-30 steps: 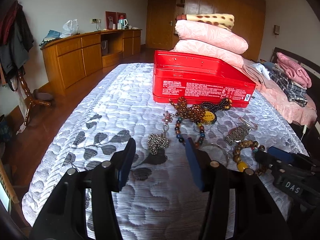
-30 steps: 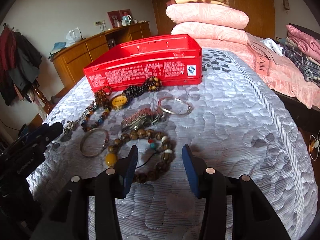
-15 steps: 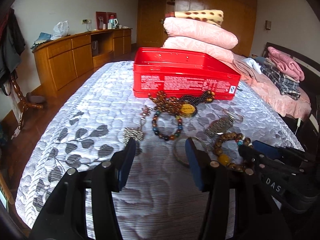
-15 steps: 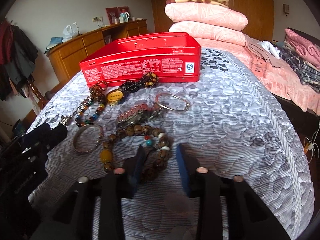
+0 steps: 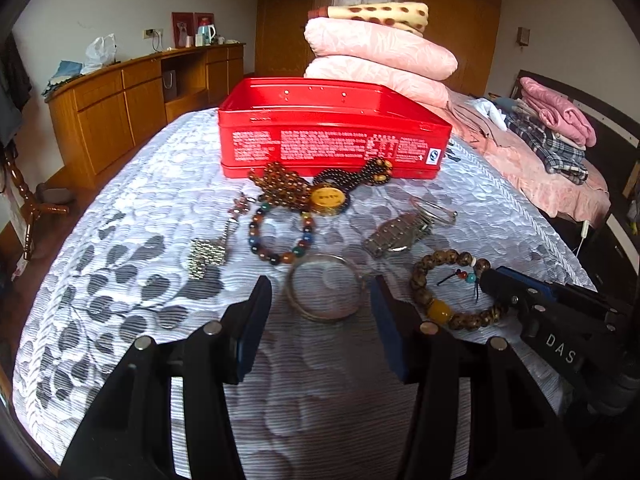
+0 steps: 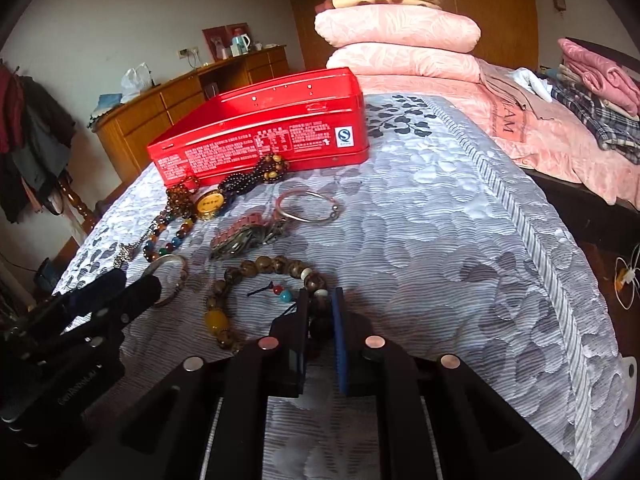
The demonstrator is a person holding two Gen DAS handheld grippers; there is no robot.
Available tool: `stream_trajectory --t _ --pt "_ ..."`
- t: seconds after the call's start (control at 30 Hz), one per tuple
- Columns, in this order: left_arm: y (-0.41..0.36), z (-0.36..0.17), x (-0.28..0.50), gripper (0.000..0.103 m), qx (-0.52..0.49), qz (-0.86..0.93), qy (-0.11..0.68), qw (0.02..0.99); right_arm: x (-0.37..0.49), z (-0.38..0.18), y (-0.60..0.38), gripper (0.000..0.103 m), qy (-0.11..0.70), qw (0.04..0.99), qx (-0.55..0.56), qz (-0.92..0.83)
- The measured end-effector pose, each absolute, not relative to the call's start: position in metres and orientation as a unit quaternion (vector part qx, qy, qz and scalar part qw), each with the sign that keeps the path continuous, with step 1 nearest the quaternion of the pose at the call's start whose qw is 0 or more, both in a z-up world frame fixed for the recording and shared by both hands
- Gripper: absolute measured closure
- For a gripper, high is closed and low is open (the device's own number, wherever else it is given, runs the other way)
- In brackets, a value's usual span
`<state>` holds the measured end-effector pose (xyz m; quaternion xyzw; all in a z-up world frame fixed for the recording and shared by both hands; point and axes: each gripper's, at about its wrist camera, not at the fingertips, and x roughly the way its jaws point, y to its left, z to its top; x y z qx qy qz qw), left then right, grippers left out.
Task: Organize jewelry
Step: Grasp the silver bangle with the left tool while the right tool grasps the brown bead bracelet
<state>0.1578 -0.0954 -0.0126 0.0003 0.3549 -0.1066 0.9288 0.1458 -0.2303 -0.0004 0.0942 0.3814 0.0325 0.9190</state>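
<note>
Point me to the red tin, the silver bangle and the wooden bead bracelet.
red tin [image 5: 332, 148], left wrist view, on its printed front wall.
silver bangle [image 5: 298, 304], left wrist view, on its near-left rim.
wooden bead bracelet [image 6: 250, 269], right wrist view, on a far-side bead.

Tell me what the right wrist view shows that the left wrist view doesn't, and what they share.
Only the right wrist view shows the right gripper closed on the wooden bead bracelet, its fingers pinching the beads nearest the camera. Only the left wrist view shows the left gripper open, fingers on either side of the silver bangle, and the silver cross pendant clearly. Both show the red tin, the multicolour bead bracelet, the metal watch and the thin wire hoop on the quilted bedspread.
</note>
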Motion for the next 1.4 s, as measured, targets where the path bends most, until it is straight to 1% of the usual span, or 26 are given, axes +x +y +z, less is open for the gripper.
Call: stream_trajectory --t 0.27,0.3,0.33,0.7,0.73,0.77,0.8,0.93,1.0,1.07,1.13,1.17,1.23,1.37,1.4 --pt "-0.105 -0.02 0.169 0.053 0.002 -0.103 0.381 0.919 0.147 -0.003 -0.237 0.092 0.379 0.918 0.108 0.045" --pt "-0.105 -0.021 0.171 0.055 0.0 -0.101 0.384 0.918 0.147 -0.004 -0.238 0.092 0.379 0.918 0.11 0.047" --pt "-0.104 -0.021 0.171 0.06 -0.001 -0.098 0.384 0.918 0.147 -0.004 -0.238 0.092 0.379 0.918 0.111 0.048" --pt "-0.096 -0.015 0.165 0.061 -0.019 -0.105 0.372 0.922 0.144 0.005 -0.234 0.092 0.367 0.923 0.106 0.052" --pt "-0.094 -0.014 0.164 0.067 -0.019 -0.104 0.369 0.923 0.144 0.007 -0.233 0.092 0.365 0.924 0.105 0.054" --pt "-0.092 -0.011 0.163 0.087 -0.018 -0.101 0.364 0.926 0.144 0.01 -0.232 0.092 0.363 0.924 0.104 0.056" --pt "-0.09 -0.009 0.164 0.101 -0.021 -0.105 0.364 0.925 0.144 0.014 -0.231 0.092 0.36 0.926 0.102 0.058" --pt "-0.085 -0.004 0.166 0.101 -0.031 -0.117 0.363 0.924 0.146 0.024 -0.227 0.092 0.352 0.93 0.093 0.058" --pt "-0.084 -0.006 0.167 0.1 -0.035 -0.118 0.368 0.922 0.147 0.024 -0.225 0.092 0.355 0.929 0.092 0.057" --pt "-0.085 -0.009 0.167 0.09 -0.031 -0.121 0.375 0.919 0.148 0.022 -0.224 0.092 0.359 0.927 0.091 0.055" --pt "-0.087 -0.01 0.166 0.058 -0.032 -0.122 0.374 0.919 0.148 0.018 -0.225 0.092 0.364 0.925 0.092 0.054" --pt "-0.088 -0.009 0.165 0.054 -0.031 -0.125 0.372 0.919 0.148 0.017 -0.225 0.092 0.366 0.924 0.092 0.052" --pt "-0.095 -0.008 0.163 0.05 -0.02 -0.132 0.366 0.921 0.148 0.015 -0.229 0.092 0.368 0.924 0.092 0.045" --pt "-0.11 -0.014 0.167 0.046 -0.004 -0.144 0.377 0.915 0.145 0.012 -0.247 0.092 0.37 0.923 0.104 0.022" --pt "-0.114 -0.016 0.168 0.043 0.0 -0.145 0.381 0.913 0.144 0.011 -0.252 0.092 0.37 0.923 0.107 0.016"
